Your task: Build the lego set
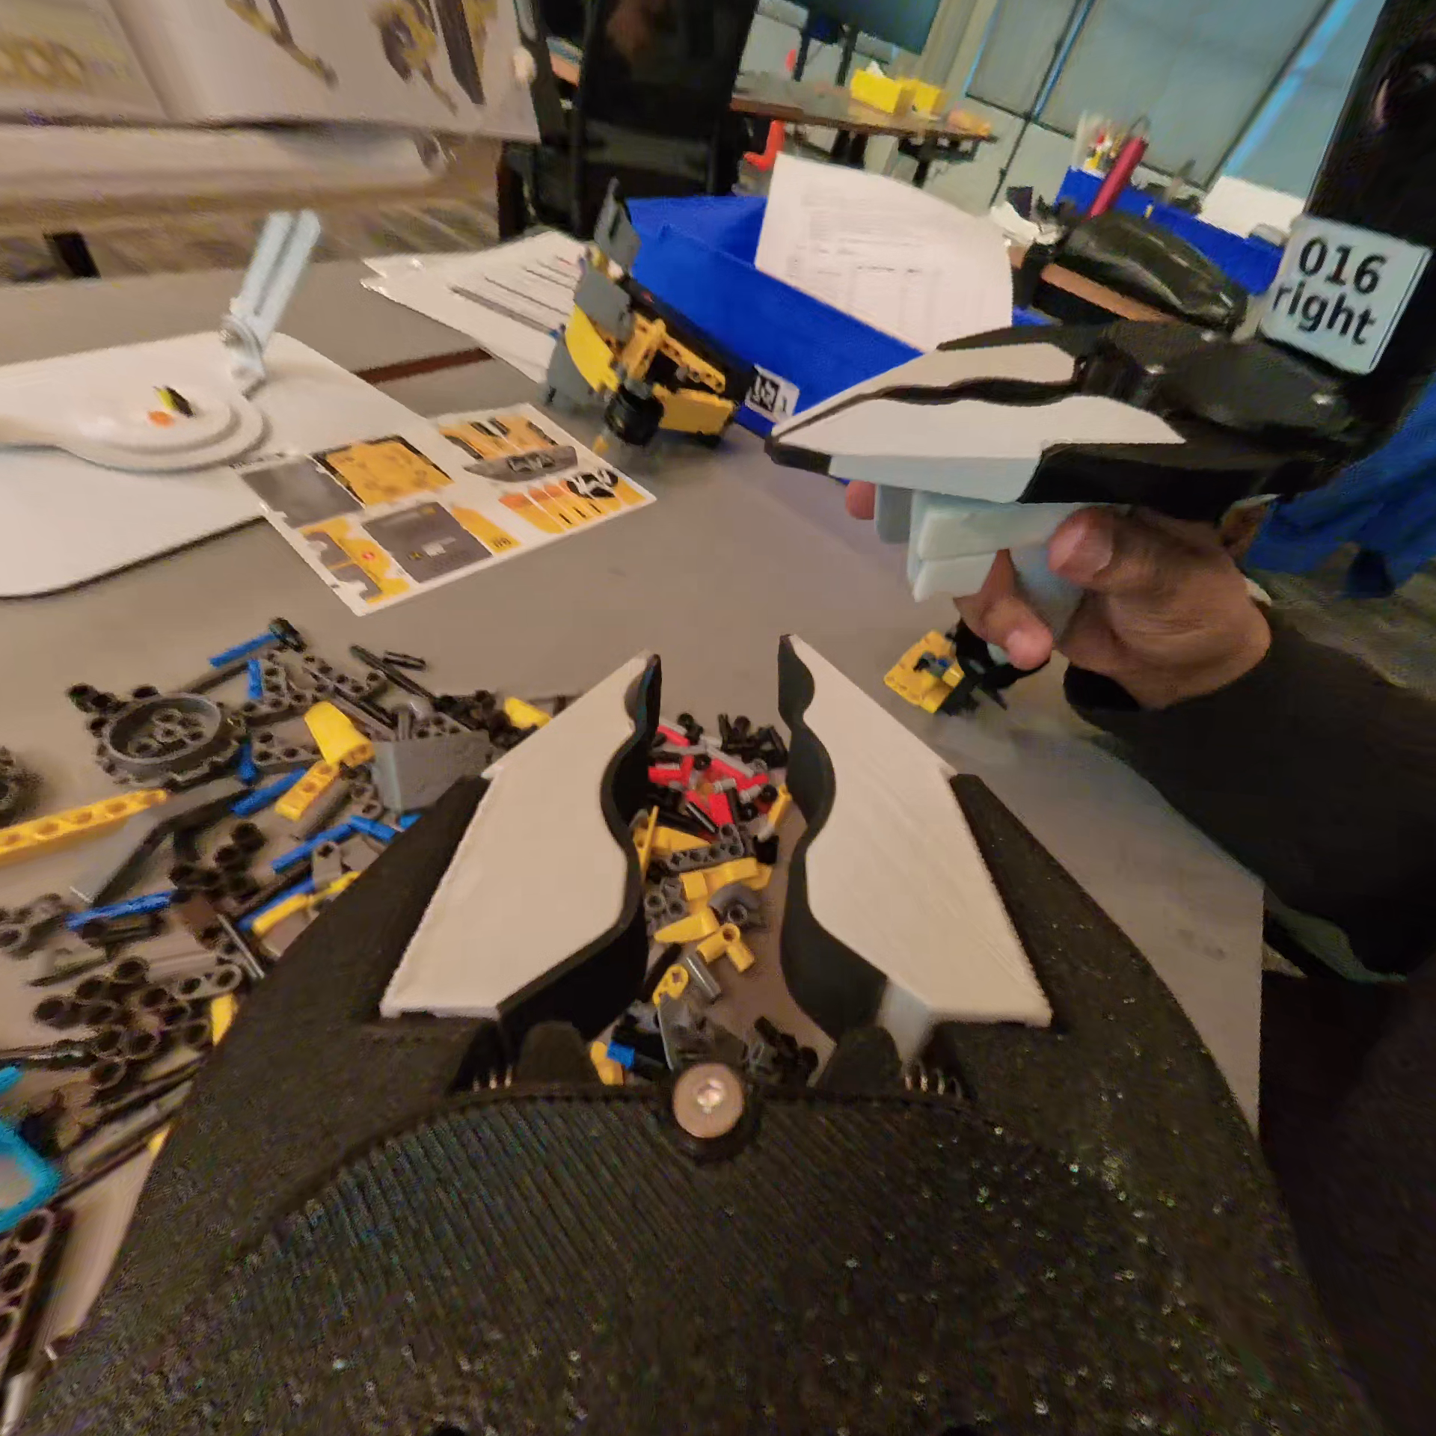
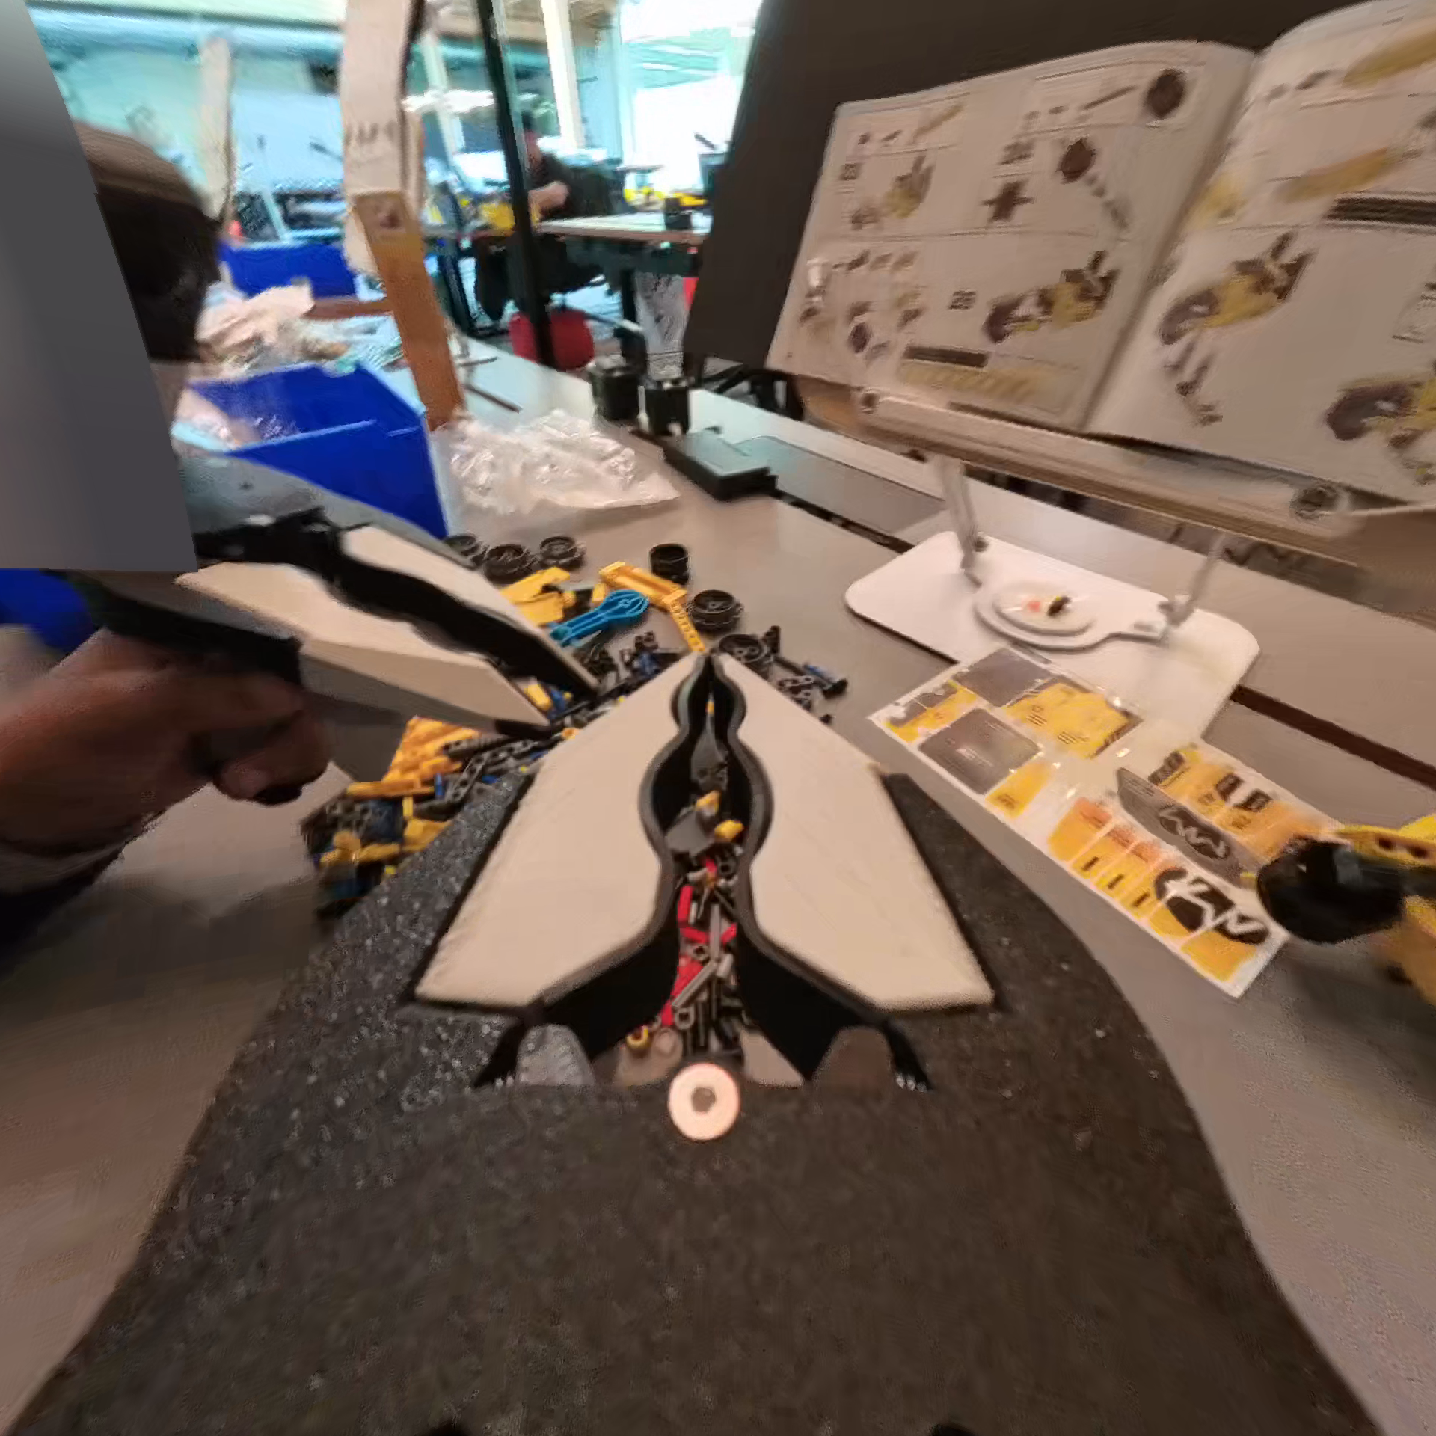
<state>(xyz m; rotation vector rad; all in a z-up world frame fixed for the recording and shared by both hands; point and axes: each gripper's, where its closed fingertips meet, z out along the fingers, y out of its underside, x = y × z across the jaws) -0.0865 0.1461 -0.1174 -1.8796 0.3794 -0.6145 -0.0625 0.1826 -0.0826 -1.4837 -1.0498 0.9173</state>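
My left gripper (image 1: pixel 719 668) hangs over the brick pile (image 1: pixel 699 847) w/ fingers (image 1: pixel 544 839) apart, nothing between them; red, yellow, grey & black bits show through the gap. My right gripper (image 2: pixel 709 660) has its fingers (image 2: pixel 575 839) together at the tips, only a wavy slot left behind them. Can't tell if anything is pinched at the tips; loose pieces lie below the slot. In the left wrist view the right gripper sits to the right, up off the worktop (image 1: pixel 738 559), held by my right hand (image 1: pixel 1103 590), tips pointing left. In the right wrist view the left gripper comes in from the left, tips down just above the pile.

Left of the pile: black gear-like wheel (image 1: pixel 167 730), yellow beam (image 1: pixel 70 824), blue pins. A small yellow sub-build (image 1: pixel 928 672) lies near right, under my right hand. Farther off: sticker sheet (image 1: pixel 443 497) flat on the worktop, white stand base (image 1: pixel 116 443) to its left carrying the open instruction book (image 2: pixel 1088 256). Far centre: half-built yellow & black model (image 1: pixel 637 373), just beside a blue bin (image 1: pixel 746 295) w/ paper sheets (image 1: pixel 878 241) in it. A clear plastic bag (image 2: pixel 544 466) lies far, by another blue bin (image 2: pixel 342 443).
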